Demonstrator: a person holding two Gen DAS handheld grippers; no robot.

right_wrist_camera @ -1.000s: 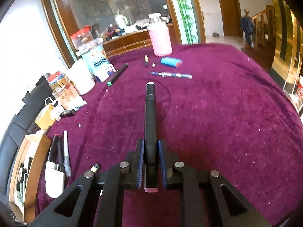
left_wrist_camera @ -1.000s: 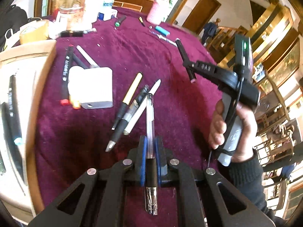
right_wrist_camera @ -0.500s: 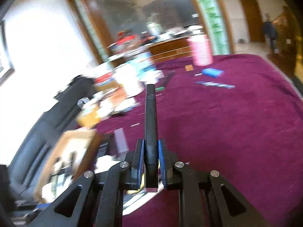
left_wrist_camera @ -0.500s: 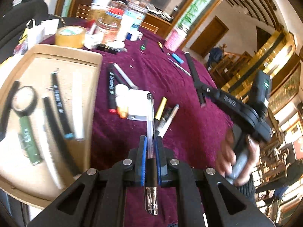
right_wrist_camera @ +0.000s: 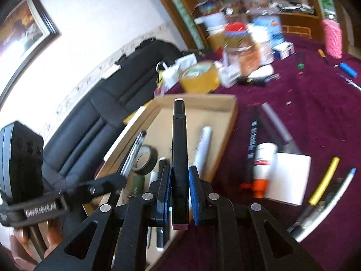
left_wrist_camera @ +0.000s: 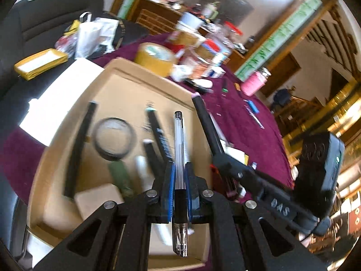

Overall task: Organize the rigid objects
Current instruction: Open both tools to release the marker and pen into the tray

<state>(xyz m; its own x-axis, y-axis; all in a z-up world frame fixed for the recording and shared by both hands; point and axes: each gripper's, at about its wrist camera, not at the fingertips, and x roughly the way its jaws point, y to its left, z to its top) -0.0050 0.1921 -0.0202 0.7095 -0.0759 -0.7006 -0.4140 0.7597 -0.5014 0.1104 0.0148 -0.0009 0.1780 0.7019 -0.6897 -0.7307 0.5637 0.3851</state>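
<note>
Over a shallow cardboard tray [left_wrist_camera: 126, 76] at the edge of a table covered in dark red cloth [right_wrist_camera: 315, 113], two hand-held grippers hung side by side, both angled downward. The left gripper [left_wrist_camera: 179, 194] had its blue pads closed tight on a clear ballpoint pen [left_wrist_camera: 179, 149], whose black cap pointed forward over the tray and whose metal tip stuck out behind the pads. The right gripper [right_wrist_camera: 179, 194] clamped a thick black marker [right_wrist_camera: 179, 149] with a pale pink end, its barrel also reaching out over the tray; in the left view the same marker ran along the tray's right-hand rim.

Inside the tray lay several black markers, a roll of black tape [left_wrist_camera: 114, 139], a dark green stick [left_wrist_camera: 120, 178], a white pen and a small cardboard box [left_wrist_camera: 99, 201]. On the cloth just beside the tray sat a white block [right_wrist_camera: 288, 178], a white bottle with an orange cap [right_wrist_camera: 262, 164], a yellow pen [right_wrist_camera: 325, 180] and more markers. A roll of brown packing tape [right_wrist_camera: 199, 78] stood beyond the tray's far end, near a blurred clutter of jars and boxes.
</note>
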